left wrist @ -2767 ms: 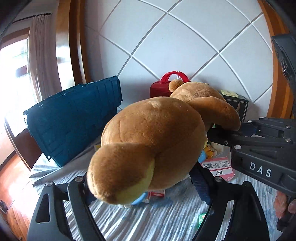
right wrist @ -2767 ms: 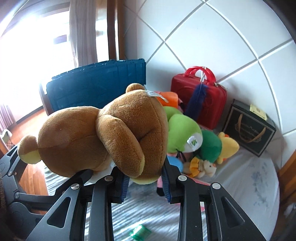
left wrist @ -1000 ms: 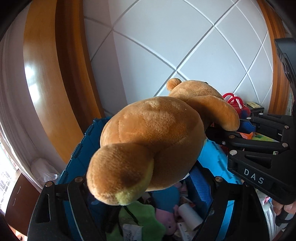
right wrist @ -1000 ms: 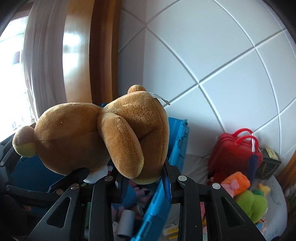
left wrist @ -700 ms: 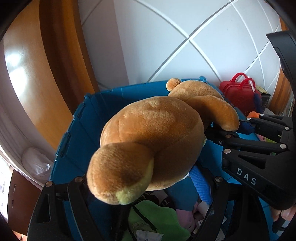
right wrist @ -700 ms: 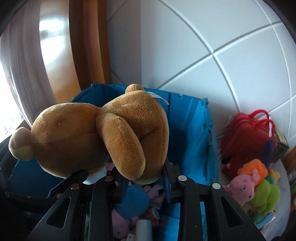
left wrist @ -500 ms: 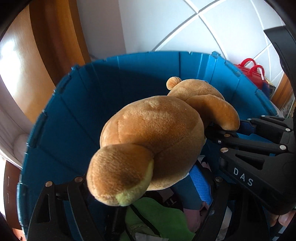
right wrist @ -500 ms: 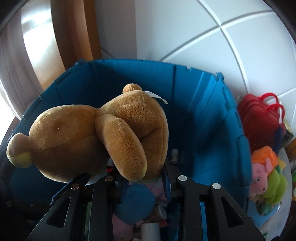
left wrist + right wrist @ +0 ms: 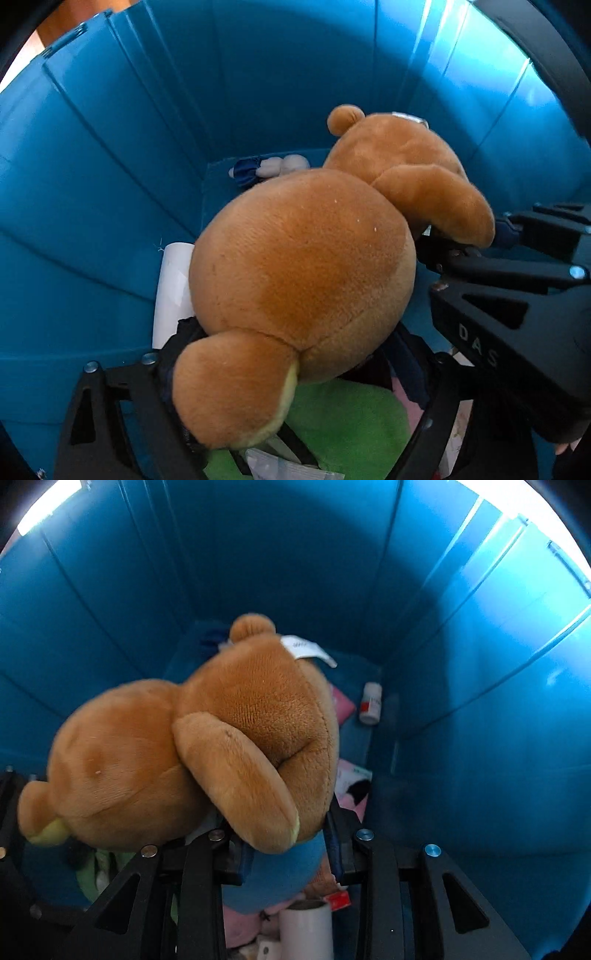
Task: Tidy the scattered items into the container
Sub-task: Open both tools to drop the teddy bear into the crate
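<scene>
Heads up, the main thing I'd be worrying about is the release: you're holding the brown teddy bear [image 9: 303, 273] with 2 grippers at once, so if 1 side is letting go while the other is still pinching, the bear is probably going to swing, hang off that side, or drag on a finger as you're pulling out. The left gripper [image 9: 295, 373] is clamping the bear's bottom end by the leg, and the right gripper [image 9: 288, 834] is squeezing it near the arm, both sets of fingers closed on plush. You're also working deep inside the blue container [image 9: 110, 166], walls wrapping around both views, so backing out crooked could be knocking a gripper against a wall. The bear is hanging inside the bin, above the pile already lying there: a green plush [image 9: 343, 421], a white roll [image 9: 171, 291], a blue soft toy [image 9: 273, 875], a small white bottle [image 9: 371, 702] and some pink packs [image 9: 351, 779]. Whether it's touching the pile yet, I can't tell. Looks-wise it's a soft, squashy, golden-brown bear with a round ear [image 9: 253, 626], pale yellow foot soles and a white sewn-in tag [image 9: 306, 648], bulky enough that it's probably going to be sitting on top rather than sinking in.
</scene>
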